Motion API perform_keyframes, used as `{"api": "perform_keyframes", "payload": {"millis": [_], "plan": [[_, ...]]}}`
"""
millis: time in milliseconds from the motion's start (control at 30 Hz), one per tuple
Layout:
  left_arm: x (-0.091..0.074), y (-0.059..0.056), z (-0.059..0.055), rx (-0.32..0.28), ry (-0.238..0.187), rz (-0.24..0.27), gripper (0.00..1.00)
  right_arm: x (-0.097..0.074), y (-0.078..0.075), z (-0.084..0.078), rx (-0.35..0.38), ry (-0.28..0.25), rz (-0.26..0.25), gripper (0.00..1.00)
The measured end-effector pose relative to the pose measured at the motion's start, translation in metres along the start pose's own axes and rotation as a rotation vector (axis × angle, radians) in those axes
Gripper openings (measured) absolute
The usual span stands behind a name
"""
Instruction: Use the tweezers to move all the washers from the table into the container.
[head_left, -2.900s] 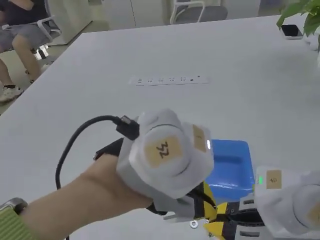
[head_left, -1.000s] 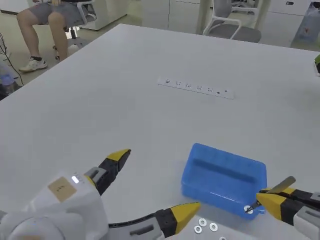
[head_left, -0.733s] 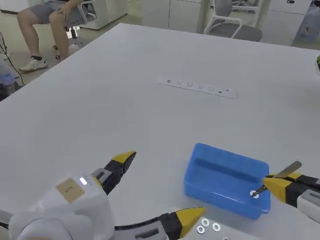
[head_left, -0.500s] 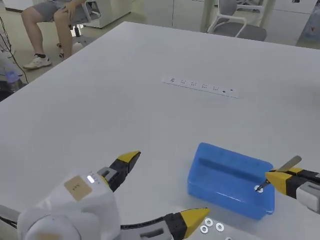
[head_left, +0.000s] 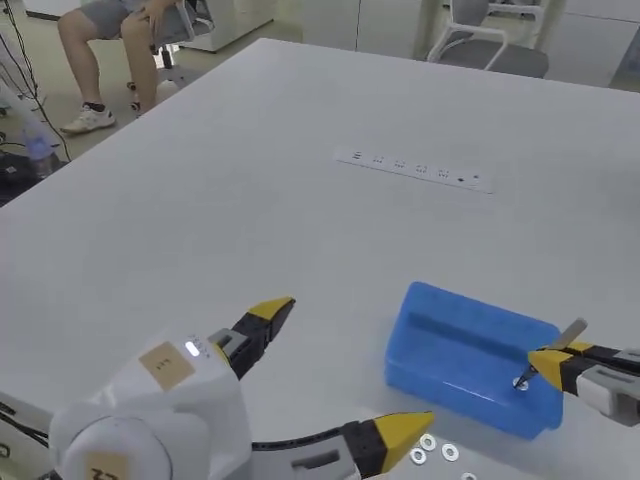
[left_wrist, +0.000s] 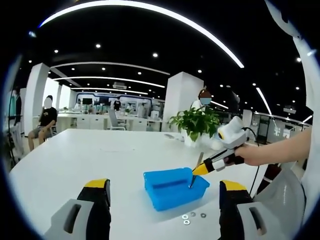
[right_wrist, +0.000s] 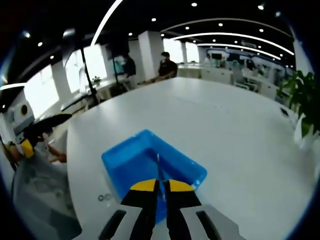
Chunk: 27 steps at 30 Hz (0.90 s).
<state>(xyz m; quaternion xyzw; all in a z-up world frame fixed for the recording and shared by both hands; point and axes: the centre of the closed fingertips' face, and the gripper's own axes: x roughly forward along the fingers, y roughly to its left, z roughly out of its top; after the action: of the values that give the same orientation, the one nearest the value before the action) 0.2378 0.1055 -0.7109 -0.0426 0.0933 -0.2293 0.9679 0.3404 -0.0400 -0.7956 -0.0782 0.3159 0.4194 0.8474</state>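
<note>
right gripper (head_left: 546, 362) jaws are pressed together on the tweezers (head_left: 571, 333), whose tip pinches a washer (head_left: 520, 383) over the blue container (head_left: 450, 335). left gripper (head_left: 347, 366) is spread wide, empty, beside loose washers (head_left: 432, 448) on the table (head_left: 250, 200).

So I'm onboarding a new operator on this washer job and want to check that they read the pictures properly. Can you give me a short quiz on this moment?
1. True or false: the left hand-held gripper stands open, holding nothing.
2. The tip of the thin metal tweezers is: A) over the blue plastic container; B) between the left jaws; C) pointing straight up.
3. Where do the loose small metal washers lie?

Key: 1 true. 2 A. 3 on the white table, just outside the container's near wall.
</note>
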Motion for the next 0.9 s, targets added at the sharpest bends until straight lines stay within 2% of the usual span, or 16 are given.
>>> {"api": "perform_keyframes", "payload": {"millis": [100, 467, 700, 900], "plan": [[0.0, 0.002, -0.004, 0.006, 0.021, 0.006, 0.91, 0.002, 0.0, -0.001, -0.002, 0.002, 0.002, 0.03], [0.0, 0.001, -0.004, 0.008, 0.023, 0.001, 0.91, 0.004, 0.001, -0.002, -0.039, 0.009, -0.004, 0.04], [0.0, 0.001, -0.004, 0.008, 0.024, 0.003, 0.91, -0.005, 0.004, 0.01, -0.029, -0.03, -0.001, 0.04], [0.001, 0.0, -0.005, 0.008, 0.034, 0.002, 0.9, -0.015, 0.016, 0.022, -0.05, -0.051, 0.02, 0.03]]}}
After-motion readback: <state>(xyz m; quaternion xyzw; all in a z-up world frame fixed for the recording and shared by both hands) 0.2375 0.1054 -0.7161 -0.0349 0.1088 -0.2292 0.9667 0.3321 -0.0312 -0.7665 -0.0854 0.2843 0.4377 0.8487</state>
